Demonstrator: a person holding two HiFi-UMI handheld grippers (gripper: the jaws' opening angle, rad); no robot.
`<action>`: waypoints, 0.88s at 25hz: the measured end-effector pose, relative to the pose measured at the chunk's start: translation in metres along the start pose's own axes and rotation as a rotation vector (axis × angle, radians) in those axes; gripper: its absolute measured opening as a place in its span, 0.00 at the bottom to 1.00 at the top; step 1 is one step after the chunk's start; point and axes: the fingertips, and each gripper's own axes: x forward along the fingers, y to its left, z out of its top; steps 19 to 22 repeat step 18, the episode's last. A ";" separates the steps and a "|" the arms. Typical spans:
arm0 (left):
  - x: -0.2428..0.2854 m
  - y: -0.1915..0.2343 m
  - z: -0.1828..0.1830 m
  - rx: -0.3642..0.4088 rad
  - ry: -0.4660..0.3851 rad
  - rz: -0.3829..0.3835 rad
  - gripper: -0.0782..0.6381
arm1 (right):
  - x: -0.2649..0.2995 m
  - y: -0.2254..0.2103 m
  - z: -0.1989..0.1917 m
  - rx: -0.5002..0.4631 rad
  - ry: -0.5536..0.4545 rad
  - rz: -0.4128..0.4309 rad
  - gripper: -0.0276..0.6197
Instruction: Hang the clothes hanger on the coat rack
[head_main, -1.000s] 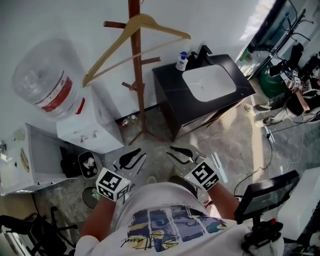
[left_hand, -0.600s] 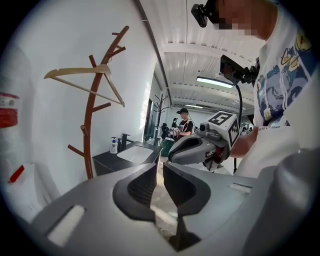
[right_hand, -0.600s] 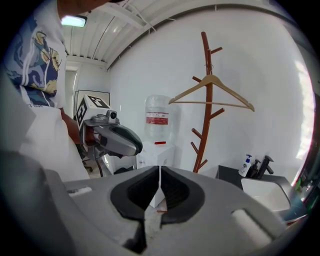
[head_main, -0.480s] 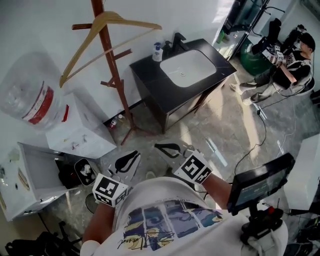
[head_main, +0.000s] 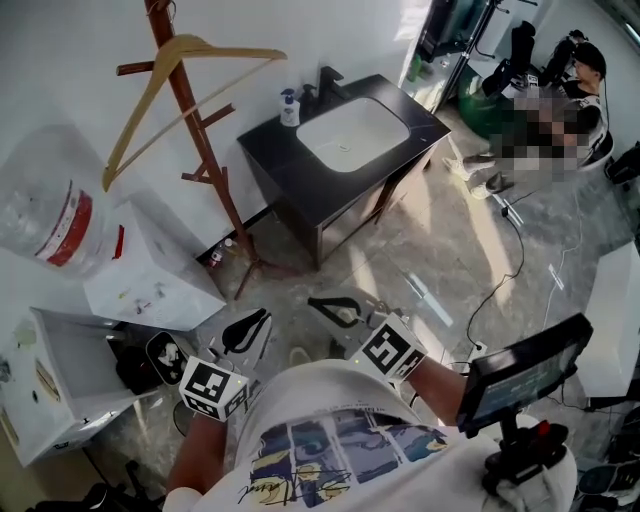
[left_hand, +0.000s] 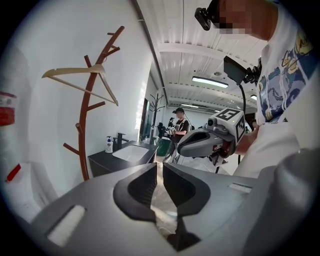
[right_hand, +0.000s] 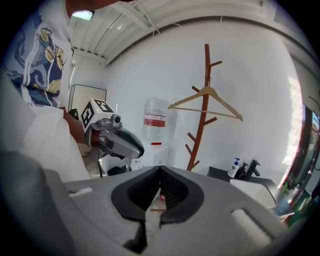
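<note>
A light wooden hanger (head_main: 185, 50) hangs by its hook on the brown wooden coat rack (head_main: 203, 160) against the white wall, tilted down to the left. Both gripper views show it too, hanger (left_hand: 80, 75) on rack (left_hand: 86, 140) and hanger (right_hand: 206, 97) on rack (right_hand: 201, 127). Both grippers are held low in front of my chest, well short of the rack and holding nothing. My left gripper (head_main: 264, 316) (left_hand: 160, 169) has only a narrow slit between its jaws. My right gripper (head_main: 313, 301) (right_hand: 160, 171) is shut, tips touching.
A white water dispenser (head_main: 145, 285) with a clear bottle (head_main: 45, 205) stands left of the rack. A black sink cabinet (head_main: 340, 190) stands to its right. A screen on a stand (head_main: 525, 368) is at lower right, with cables on the floor and a seated person at top right.
The right gripper's jaws have closed from wide open to shut. The left gripper's jaws have narrowed. Both grippers shifted slightly; the hanger stays on the rack.
</note>
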 end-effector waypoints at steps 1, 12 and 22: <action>0.002 -0.002 0.001 0.001 -0.002 -0.006 0.16 | -0.003 0.000 -0.004 -0.001 -0.006 -0.006 0.04; 0.035 -0.030 0.015 -0.021 -0.023 0.026 0.16 | -0.042 -0.017 -0.015 0.007 -0.022 0.039 0.04; 0.068 -0.047 0.037 -0.040 -0.053 0.048 0.17 | -0.069 -0.045 -0.027 0.011 -0.016 0.076 0.04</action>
